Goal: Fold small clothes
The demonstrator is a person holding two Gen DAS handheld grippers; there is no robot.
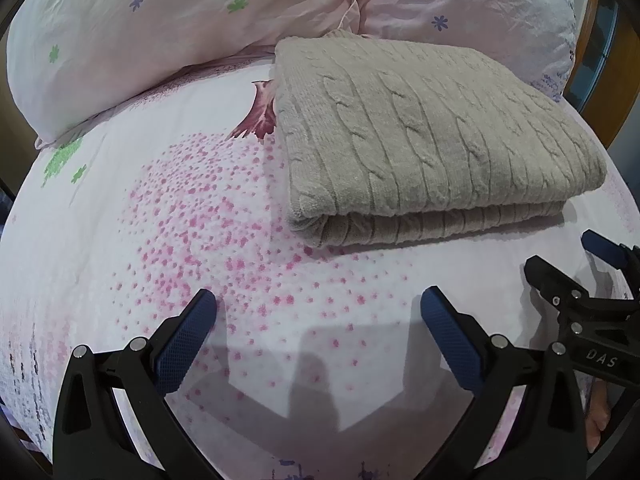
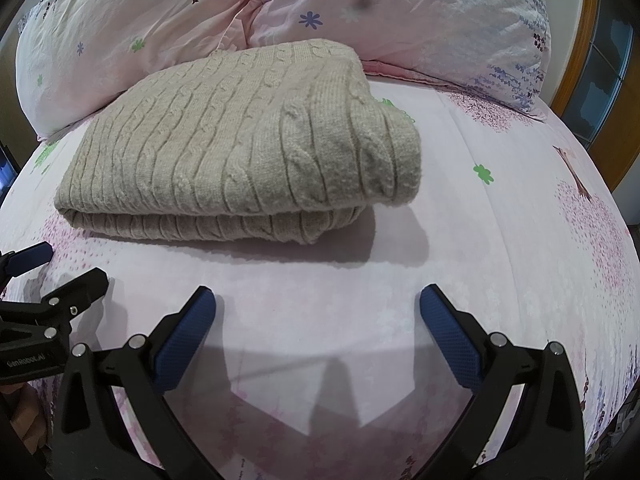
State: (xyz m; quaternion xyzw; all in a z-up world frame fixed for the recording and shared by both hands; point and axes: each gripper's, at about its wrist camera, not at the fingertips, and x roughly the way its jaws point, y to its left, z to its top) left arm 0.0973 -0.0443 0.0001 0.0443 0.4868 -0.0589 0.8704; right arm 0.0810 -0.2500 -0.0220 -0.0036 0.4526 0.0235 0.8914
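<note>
A beige cable-knit sweater [image 1: 432, 140] lies folded into a thick rectangle on the bed; the right wrist view shows the same sweater [image 2: 240, 144] with its folded edge toward me. My left gripper [image 1: 318, 300] hovers open over the bedsheet, short of the sweater's near edge and to its left, holding nothing. My right gripper [image 2: 318, 300] is open too, over bare sheet in front of the sweater. Each gripper shows at the edge of the other's view: the right gripper [image 1: 560, 256] and the left gripper [image 2: 74, 264].
The bedsheet [image 1: 160, 220] is pale pink with pink dots and flower prints. Two pink floral pillows [image 1: 160, 24] [image 2: 420, 16] lie right behind the sweater. A wooden bed frame [image 2: 588, 40] runs along the far right.
</note>
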